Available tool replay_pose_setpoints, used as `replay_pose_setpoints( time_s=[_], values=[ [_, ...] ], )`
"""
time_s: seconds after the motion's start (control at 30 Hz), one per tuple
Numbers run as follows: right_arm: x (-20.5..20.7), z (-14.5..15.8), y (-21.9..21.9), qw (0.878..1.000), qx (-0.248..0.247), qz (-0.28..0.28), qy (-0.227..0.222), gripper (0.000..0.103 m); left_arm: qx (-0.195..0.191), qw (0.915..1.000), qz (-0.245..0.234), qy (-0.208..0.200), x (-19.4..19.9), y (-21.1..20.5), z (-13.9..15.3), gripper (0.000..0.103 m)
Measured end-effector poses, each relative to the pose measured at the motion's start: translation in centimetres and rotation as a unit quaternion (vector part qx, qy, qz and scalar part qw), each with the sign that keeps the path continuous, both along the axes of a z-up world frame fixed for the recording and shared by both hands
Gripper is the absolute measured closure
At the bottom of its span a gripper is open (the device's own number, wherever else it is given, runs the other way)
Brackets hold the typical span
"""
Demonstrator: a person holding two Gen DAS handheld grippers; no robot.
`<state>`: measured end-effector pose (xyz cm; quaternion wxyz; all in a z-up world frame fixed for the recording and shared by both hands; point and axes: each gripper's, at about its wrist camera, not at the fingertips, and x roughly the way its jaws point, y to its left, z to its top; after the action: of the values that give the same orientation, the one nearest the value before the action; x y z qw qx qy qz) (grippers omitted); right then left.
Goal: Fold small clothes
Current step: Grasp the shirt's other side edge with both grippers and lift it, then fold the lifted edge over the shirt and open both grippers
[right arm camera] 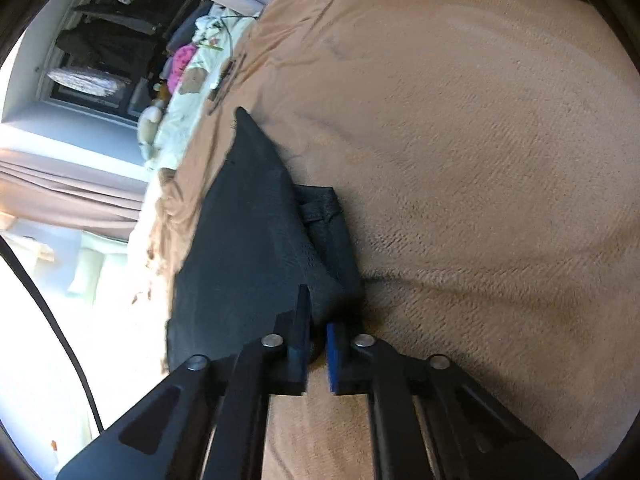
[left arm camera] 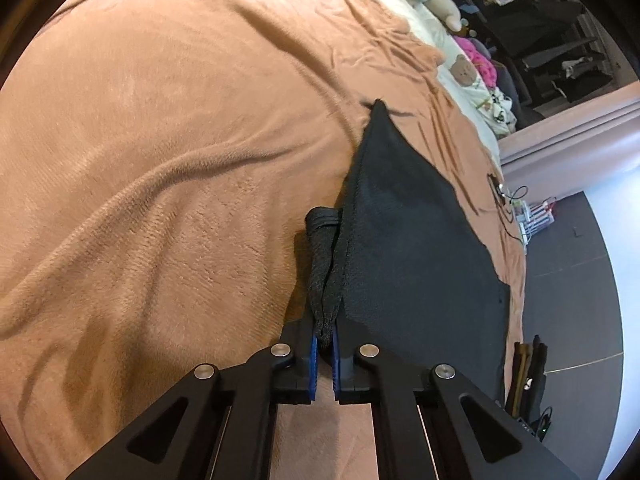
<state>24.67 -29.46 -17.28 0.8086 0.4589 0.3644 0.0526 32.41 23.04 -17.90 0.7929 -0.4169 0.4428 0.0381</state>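
A small black garment (left arm camera: 408, 232) hangs stretched above a tan fleece blanket (left arm camera: 160, 160) on a bed. My left gripper (left arm camera: 325, 340) is shut on one bunched corner of it, with a sleeve or strap (left arm camera: 320, 248) drooping beside the grip. In the right wrist view the same black garment (right arm camera: 248, 248) rises from my right gripper (right arm camera: 318, 344), whose blue-padded jaws are shut on another corner. The cloth spans up to a far pointed corner (right arm camera: 242, 114). The tan blanket (right arm camera: 480, 160) lies under it.
The bed's edge runs along the right of the left wrist view, with grey floor (left arm camera: 576, 280) below. Soft toys and pink cloth (left arm camera: 472, 56) lie at the bed's far end. A dark wardrobe (right arm camera: 108, 48) and curtains (right arm camera: 68, 188) stand beyond. Cables (left arm camera: 508, 204) lie at the blanket's edge.
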Motion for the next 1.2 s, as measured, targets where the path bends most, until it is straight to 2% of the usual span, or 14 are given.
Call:
replay_pose_setpoints(
  time_s=[0.17,0.4,0.63,0.9,1.2],
  values=[
    [-0.9,0.8,-0.1,1.0,-0.016,0.015,-0.013,0.103,-0.007,0.9997,0.002,-0.024,-0.9,0.4,1.9,0.099],
    [-2.6,1.8,-0.5,0.999,-0.016,0.032,-0.013,0.103,-0.003,0.9995,0.004,-0.03,-3.0,0.7,3.6,0.099],
    [-3.1,2.1,-0.9,0.999,0.003,0.05,0.001,0.103,-0.008,0.9995,0.008,-0.03,-5.8,1.6,4.0,0.099],
    [-3.5,3.3,-0.9,0.997,-0.026,0.072,0.008,0.103,-0.025,0.9989,0.021,-0.034,-8.8,2.0,3.8,0.099],
    [-3.7,3.7,-0.8,0.996,-0.047,0.067,0.022,0.103,-0.026,0.9988,0.025,-0.034,-10.7,1.7,2.9,0.099]
  ],
)
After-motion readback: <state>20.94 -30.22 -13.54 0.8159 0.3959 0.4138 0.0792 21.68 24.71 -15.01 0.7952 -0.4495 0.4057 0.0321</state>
